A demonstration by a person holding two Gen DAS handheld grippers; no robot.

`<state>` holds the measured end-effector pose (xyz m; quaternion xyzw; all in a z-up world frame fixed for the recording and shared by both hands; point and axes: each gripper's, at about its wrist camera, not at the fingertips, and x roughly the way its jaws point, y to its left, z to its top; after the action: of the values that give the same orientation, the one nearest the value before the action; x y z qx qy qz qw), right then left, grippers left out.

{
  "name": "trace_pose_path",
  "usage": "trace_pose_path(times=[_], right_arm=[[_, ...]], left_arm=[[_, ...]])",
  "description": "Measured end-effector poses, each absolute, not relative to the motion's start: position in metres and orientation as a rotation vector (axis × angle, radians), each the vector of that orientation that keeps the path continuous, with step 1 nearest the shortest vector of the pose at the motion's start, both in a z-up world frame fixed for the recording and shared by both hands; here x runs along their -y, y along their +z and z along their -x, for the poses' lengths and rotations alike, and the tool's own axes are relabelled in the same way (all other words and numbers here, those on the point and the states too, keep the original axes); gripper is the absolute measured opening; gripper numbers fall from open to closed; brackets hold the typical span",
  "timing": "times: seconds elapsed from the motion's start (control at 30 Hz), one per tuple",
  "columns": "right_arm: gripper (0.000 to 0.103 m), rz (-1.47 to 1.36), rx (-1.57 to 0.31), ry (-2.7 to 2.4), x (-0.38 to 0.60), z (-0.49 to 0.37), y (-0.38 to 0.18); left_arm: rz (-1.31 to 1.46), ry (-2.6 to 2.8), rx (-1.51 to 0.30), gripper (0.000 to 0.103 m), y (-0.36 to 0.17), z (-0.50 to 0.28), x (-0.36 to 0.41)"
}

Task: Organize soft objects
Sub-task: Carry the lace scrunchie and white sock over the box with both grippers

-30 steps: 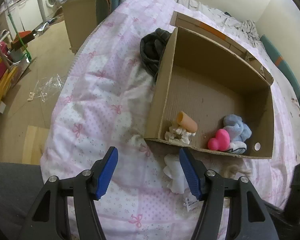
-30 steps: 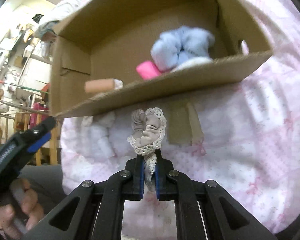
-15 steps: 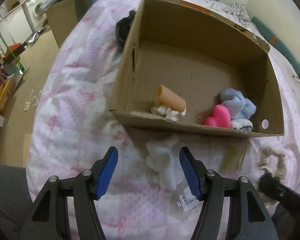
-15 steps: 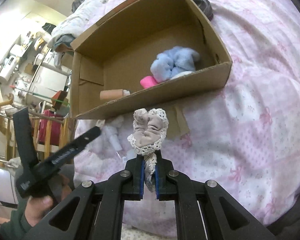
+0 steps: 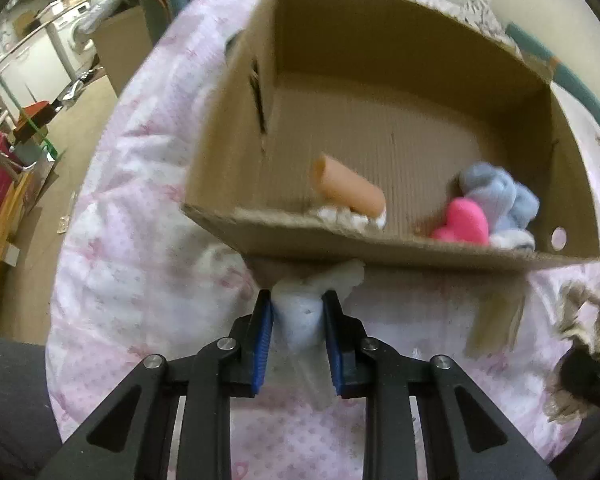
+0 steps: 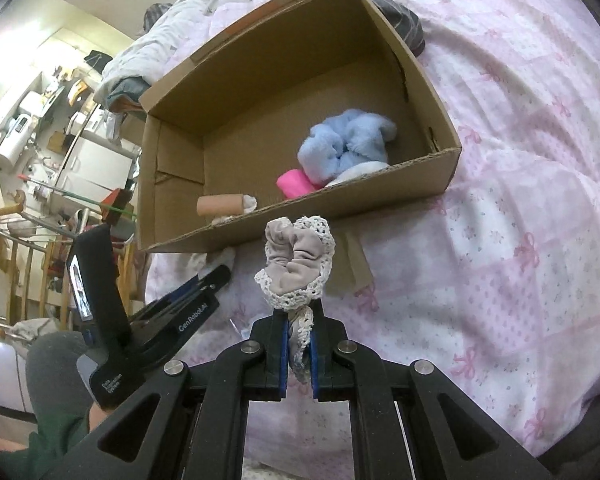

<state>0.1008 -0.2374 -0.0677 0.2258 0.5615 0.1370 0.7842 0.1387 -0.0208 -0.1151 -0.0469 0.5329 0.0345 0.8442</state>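
Note:
A white soft toy point(image 5: 300, 316) lies on the pink bedspread just in front of the cardboard box point(image 5: 380, 248). My left gripper point(image 5: 298, 312) is closing on it, and its blue pads press the toy's sides. My right gripper point(image 6: 298, 338) is shut on a grey scrunchie with white lace trim point(image 6: 298, 264), held above the bedspread in front of the box point(image 6: 440, 160). Inside the box lie a blue plush point(image 6: 346, 142), a pink heart point(image 5: 462, 222), a peach cylinder point(image 5: 348, 192) and a white lacy piece point(image 5: 352, 218).
The bed's edge drops to the floor at the left point(image 5: 28, 272), where wooden furniture and clutter stand. A dark garment point(image 6: 402, 20) lies beyond the box. The left gripper's body and the hand holding it point(image 6: 112, 340) sit low left in the right wrist view.
My left gripper came down and forward to the white soft toy and its jaws narrowed around it. My right gripper rose a little, still holding the scrunchie.

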Motion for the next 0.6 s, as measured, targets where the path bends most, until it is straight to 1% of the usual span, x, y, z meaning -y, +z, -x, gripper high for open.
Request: trace_pose_path(times=[0.37, 0.5, 0.6], right_arm=[[0.010, -0.474, -1.206, 0.296, 0.235, -0.100, -0.066], [0.010, -0.459, -1.200, 0.302, 0.233, -0.098, -0.060], [0.010, -0.453, -1.179, 0.312, 0.235, -0.093, -0.052]], left_arm=[[0.109, 0.143, -1.100, 0.022, -0.093, -0.124, -0.007], [0.144, 0.147, -1.072, 0.022, -0.070, -0.114, -0.015], [0.129, 0.128, -1.018, 0.022, -0.042, -0.087, -0.011]])
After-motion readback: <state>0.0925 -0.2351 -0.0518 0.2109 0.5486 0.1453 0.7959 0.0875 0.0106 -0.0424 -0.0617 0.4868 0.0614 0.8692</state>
